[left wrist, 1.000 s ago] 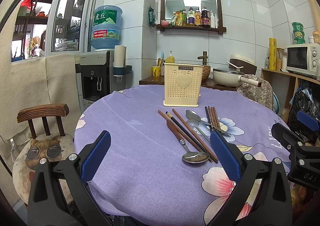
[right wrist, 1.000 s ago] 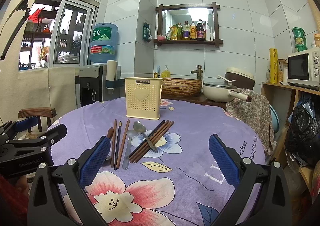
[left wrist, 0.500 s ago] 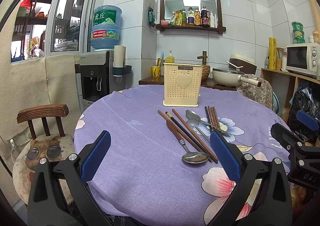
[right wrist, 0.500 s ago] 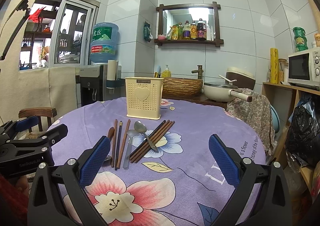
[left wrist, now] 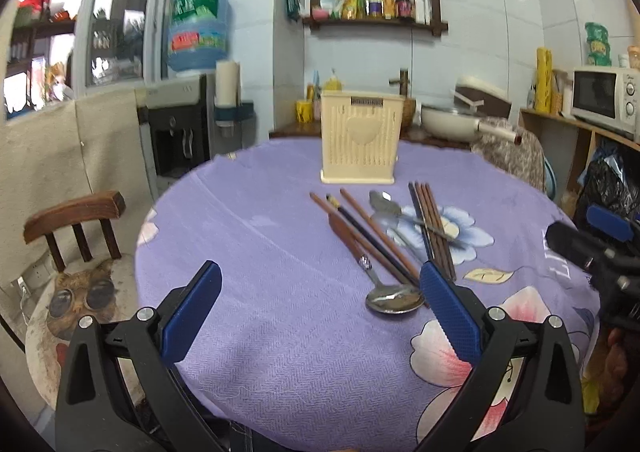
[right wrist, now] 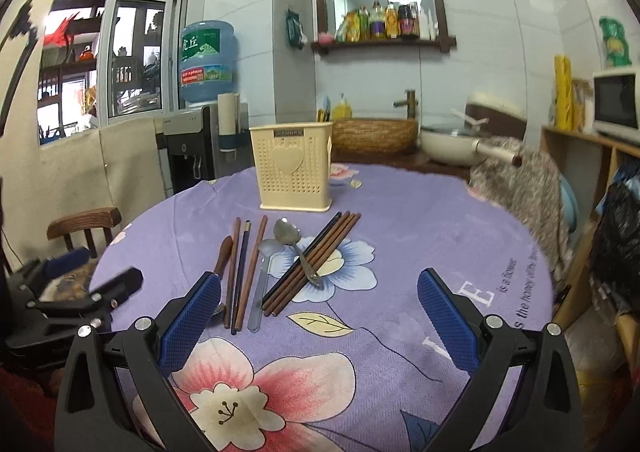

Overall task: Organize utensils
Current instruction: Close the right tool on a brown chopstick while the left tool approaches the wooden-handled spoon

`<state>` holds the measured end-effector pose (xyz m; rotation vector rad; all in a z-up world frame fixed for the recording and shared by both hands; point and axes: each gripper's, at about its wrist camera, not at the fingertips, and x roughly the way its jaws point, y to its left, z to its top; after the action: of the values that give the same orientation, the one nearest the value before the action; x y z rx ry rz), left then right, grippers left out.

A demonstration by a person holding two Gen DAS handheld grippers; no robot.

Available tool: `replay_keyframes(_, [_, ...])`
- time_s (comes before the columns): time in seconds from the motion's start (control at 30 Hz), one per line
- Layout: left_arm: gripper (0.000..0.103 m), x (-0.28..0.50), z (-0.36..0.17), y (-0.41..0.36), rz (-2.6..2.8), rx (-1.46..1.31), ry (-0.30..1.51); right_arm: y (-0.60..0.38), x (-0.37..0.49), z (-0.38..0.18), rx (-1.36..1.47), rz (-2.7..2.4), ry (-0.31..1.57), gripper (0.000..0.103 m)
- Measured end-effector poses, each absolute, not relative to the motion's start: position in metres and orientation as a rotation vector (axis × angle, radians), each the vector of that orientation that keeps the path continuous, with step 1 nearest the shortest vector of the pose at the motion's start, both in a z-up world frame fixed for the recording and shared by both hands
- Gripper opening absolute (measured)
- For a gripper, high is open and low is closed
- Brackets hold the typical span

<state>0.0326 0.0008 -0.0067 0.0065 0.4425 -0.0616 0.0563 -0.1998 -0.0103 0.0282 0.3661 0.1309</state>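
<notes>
Cream plastic utensil holder (right wrist: 294, 168) stands on our worktop (right wrist: 420, 236); chopsticks (right wrist: 312, 262) and spoons (right wrist: 288, 234) lie just before it, ahead of our left gripper (left wrist: 320, 306) and right gripper (right wrist: 318, 316), both spread wide and empty.

A purple floral-clothed table (right wrist: 420, 236) carries a utensil holder (right wrist: 294, 172), chopsticks (right wrist: 312, 262) and spoons (right wrist: 296, 244).

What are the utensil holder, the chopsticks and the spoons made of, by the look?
Utensil holder: cream plastic, matte; moulded perforations and a raised heart.
Chopstick bundle: brown, probably wood or wood-look; one darker, black-looking stick.
Spoon lying across it: metal, likely stainless; grey, reflective bowl.
Long spoon: shiny metal bowl, brown wood-look handle.
</notes>
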Motion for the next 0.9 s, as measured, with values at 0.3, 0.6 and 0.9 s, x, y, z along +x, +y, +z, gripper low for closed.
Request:
replay_keyframes(0.3, [0.098,0.096,0.012,0.019,-0.058,0.014,0.578,-0.201,0.124,-0.006,-0.042,0.182,0.618,0.097])
replay_keyframes(0.6, [0.081,0.157,0.004,0.013,-0.099,0.003,0.782,-0.215,0.174,-0.004,0.01,0.166,0.702,0.072])
replay_keyframes(0.9, [0.057,0.192,-0.013,0.011,-0.097,-0.082,0.879,-0.224,0.252,-0.023,0.129,0.16,0.863,0.035])
